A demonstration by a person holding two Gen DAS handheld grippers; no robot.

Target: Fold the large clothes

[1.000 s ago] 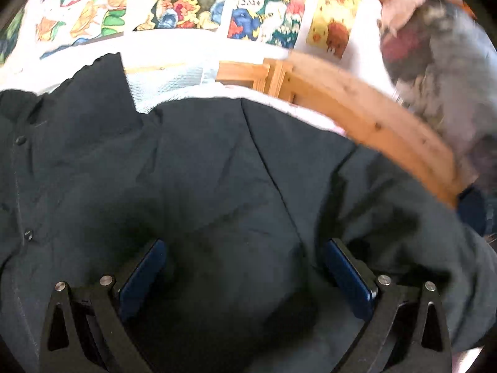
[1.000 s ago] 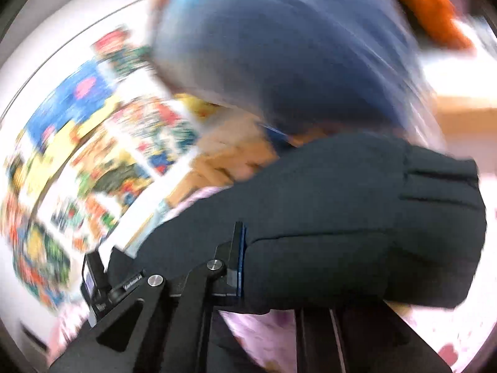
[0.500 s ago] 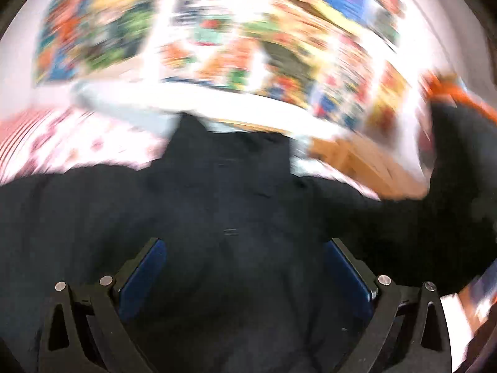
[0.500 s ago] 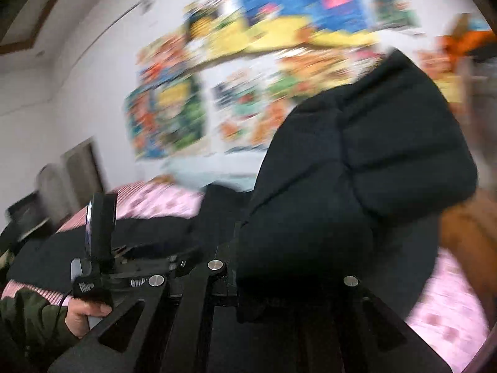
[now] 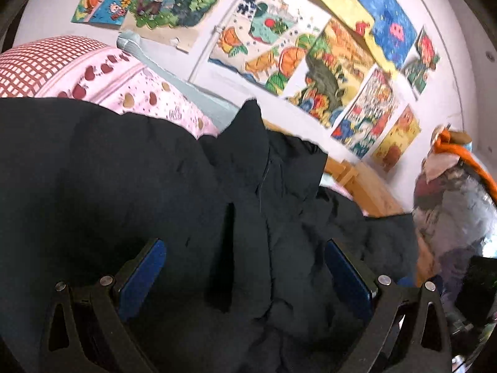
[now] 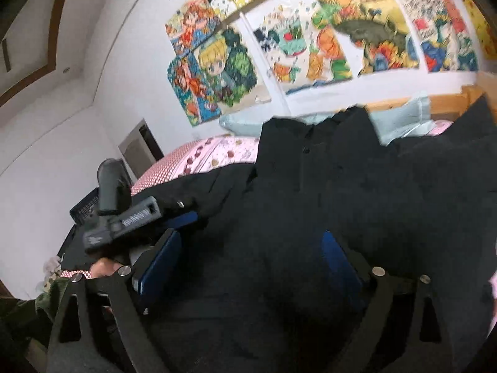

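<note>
Here the black jacket [image 6: 310, 192] lies spread on the bed [image 6: 217, 152], collar toward the far edge. I hold my left gripper [image 5: 245, 273] and right gripper [image 6: 248, 264] spread apart above it, gripping nothing, ready to pick a fold edge.

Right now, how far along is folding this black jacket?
Done: the black jacket lies on the pink bedspread, one side seemingly folded inward. In hand: nothing; the left gripper and right gripper are open. Left: the remaining folds.
</note>
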